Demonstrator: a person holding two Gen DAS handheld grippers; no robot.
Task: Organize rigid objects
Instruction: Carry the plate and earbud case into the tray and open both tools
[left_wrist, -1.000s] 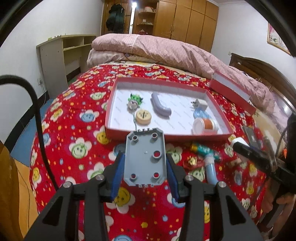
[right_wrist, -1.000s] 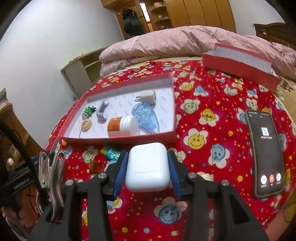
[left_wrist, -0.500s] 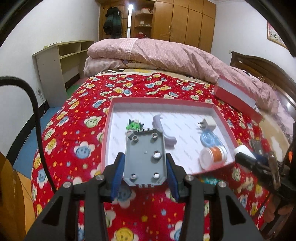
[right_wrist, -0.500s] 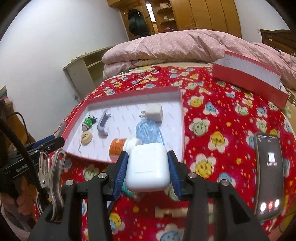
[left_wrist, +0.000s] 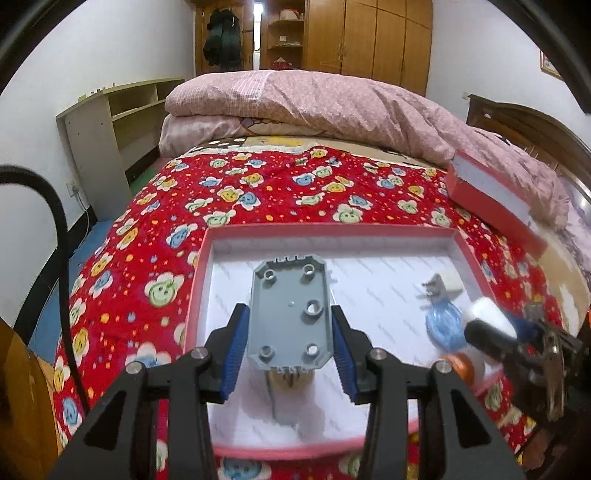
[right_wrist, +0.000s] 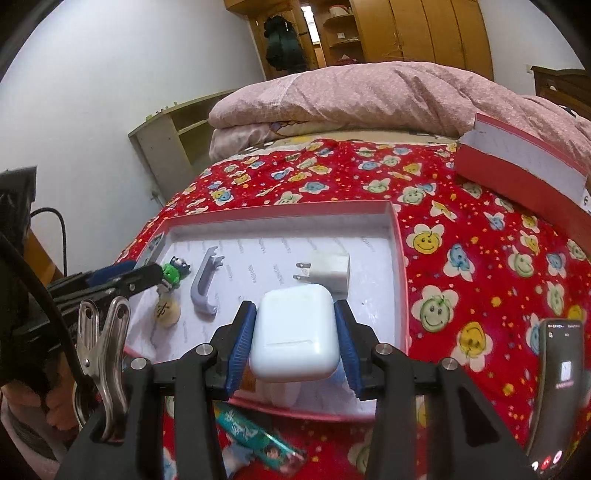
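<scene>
My left gripper (left_wrist: 290, 343) is shut on a flat grey plastic plate (left_wrist: 290, 314) with round studs, held over the left half of the red tray (left_wrist: 332, 228). My right gripper (right_wrist: 295, 343) is shut on a white earbud case (right_wrist: 295, 338), held above the tray's (right_wrist: 280, 213) near right part. Inside the tray lie a white charger plug (right_wrist: 330, 267), a grey curved clip (right_wrist: 205, 284), a green toy figure (right_wrist: 173, 273) and a beige round charm (right_wrist: 167, 314). A blue tape dispenser (left_wrist: 443, 321) and an orange-and-white jar (left_wrist: 463, 363) lie at the tray's right in the left wrist view.
The tray rests on a red flower-print blanket (left_wrist: 258, 188). The tray's red lid (right_wrist: 524, 162) leans at the far right. A phone (right_wrist: 557, 387) lies on the blanket to the right, and a green tube (right_wrist: 255, 439) in front of the tray. A pink quilt (left_wrist: 314, 99) is piled behind.
Both grippers have moved forward from in front of the tray to over it, each still holding its object. The tray now fills the lower middle of both views.
</scene>
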